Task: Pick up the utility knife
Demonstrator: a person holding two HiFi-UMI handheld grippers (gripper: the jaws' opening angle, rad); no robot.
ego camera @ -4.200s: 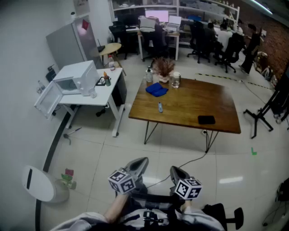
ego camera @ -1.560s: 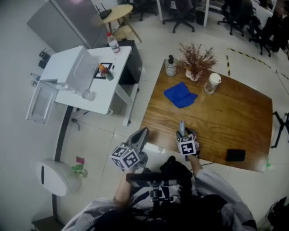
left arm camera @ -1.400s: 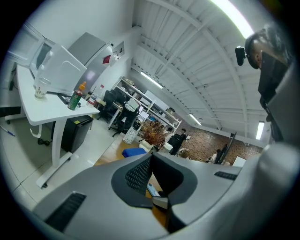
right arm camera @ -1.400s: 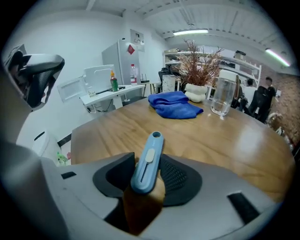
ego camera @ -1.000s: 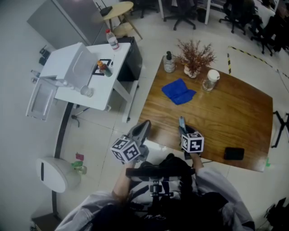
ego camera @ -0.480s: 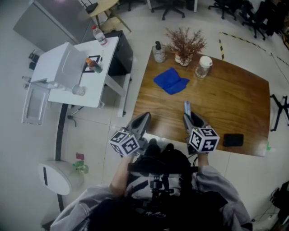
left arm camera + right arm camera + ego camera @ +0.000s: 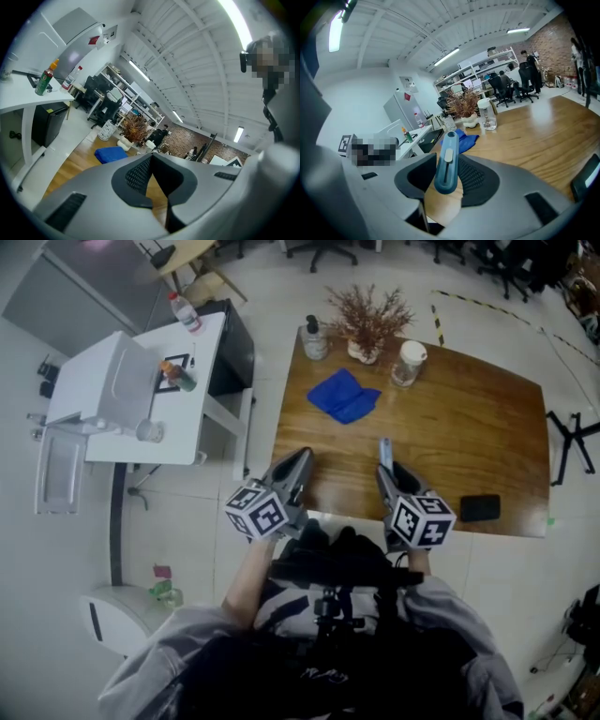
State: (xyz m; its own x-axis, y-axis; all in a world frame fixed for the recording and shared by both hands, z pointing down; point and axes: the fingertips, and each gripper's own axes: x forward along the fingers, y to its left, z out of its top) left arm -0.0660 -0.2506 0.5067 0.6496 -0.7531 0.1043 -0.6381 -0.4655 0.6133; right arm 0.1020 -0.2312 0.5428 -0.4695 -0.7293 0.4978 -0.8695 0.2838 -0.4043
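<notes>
The blue utility knife [image 7: 446, 161] stands between the pads of my right gripper [image 7: 445, 174], which is shut on its handle. Its tip points away toward the table's far side. In the head view the knife [image 7: 385, 451] sticks out ahead of the right gripper [image 7: 390, 474], lifted above the near edge of the wooden table [image 7: 469, 418]. My left gripper [image 7: 298, 465] hovers beside the table's near left corner. Its jaws [image 7: 151, 157] are shut with nothing between them.
On the table lie a blue cloth [image 7: 342, 395], a black phone [image 7: 480, 508] near the front right, and a dried plant [image 7: 367, 315], a lidded cup [image 7: 408, 362] and a pump bottle [image 7: 315, 337] along the far edge. A white desk [image 7: 141, 381] stands to the left.
My right gripper has risen off the table with the knife in its jaws and tilted a little. The left gripper drifted slightly forward beside the table.
</notes>
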